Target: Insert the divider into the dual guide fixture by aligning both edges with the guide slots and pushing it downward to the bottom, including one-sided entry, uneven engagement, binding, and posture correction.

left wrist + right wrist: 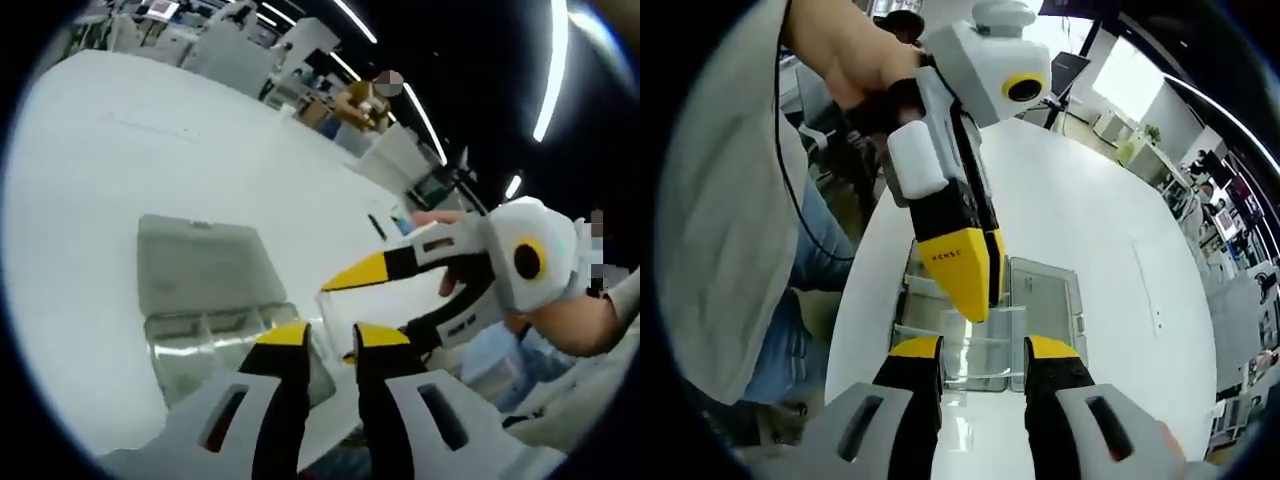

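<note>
A clear plastic box stands open on the white table, its base toward me and its flat lid laid back behind it. A thin transparent divider stands between the jaws of my left gripper, which looks shut on it just above the box. In the right gripper view the left gripper points down at the box base with the divider at its tips. My right gripper is open and close in front; its yellow-tipped jaws spread on either side of the divider.
The white table stretches wide beyond the box, with desks and equipment behind it. A person's sleeve and jeans fill the left of the right gripper view. A hand holds the right gripper. The box lid lies flat.
</note>
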The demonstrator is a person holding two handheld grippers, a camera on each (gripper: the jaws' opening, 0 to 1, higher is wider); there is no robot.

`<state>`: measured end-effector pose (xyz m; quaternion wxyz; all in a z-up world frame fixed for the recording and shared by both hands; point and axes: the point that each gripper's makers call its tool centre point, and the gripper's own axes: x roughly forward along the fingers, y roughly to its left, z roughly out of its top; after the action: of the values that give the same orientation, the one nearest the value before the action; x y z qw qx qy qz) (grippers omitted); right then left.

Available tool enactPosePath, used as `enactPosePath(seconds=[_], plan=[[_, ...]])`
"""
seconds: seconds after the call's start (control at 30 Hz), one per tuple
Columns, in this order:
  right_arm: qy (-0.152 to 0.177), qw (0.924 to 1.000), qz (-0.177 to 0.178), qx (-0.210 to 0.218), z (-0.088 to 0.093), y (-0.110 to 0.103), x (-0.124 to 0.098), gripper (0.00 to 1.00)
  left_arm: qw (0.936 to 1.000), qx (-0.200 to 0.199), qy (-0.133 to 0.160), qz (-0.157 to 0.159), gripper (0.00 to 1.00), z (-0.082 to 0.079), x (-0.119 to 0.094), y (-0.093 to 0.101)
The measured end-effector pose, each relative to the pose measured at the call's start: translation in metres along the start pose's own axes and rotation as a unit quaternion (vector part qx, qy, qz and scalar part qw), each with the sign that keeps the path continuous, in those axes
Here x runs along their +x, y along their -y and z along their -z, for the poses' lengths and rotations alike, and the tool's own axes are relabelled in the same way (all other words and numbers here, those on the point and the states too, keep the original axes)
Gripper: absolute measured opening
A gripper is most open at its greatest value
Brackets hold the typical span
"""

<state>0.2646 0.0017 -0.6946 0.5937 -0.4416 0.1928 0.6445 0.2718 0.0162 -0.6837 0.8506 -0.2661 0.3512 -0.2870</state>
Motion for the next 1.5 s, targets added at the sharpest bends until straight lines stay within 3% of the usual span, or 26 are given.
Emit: enactPosePath(seconds=[0.43,0.87,1.23,1.5], plan=[[0.009,1.0,0.003,0.001,-0.009,-0.001,-0.001,0.27,0.9994,-0.035,0.003,0.0,0.08,0.0,0.002,-0.006],[0.012,0.9999,0.005,-0.001,-0.014,0.0,0.0,0.27,0.999,-0.042,-0.005,0.012,0.01,0.002,0.005,0.0],[0.012,0.9999,0.011,-0.002,-0.016,0.001,-0.001,0.27,0.9982,-0.057,0.002,0.019,0.0,0.0,0.002,0.001],[0.009,0.9996,0.021,-0.015,-0.018,0.002,-0.003,0.28,0.9954,-0.092,0.008,0.026,0.0,-0.002,0.001,0.001]])
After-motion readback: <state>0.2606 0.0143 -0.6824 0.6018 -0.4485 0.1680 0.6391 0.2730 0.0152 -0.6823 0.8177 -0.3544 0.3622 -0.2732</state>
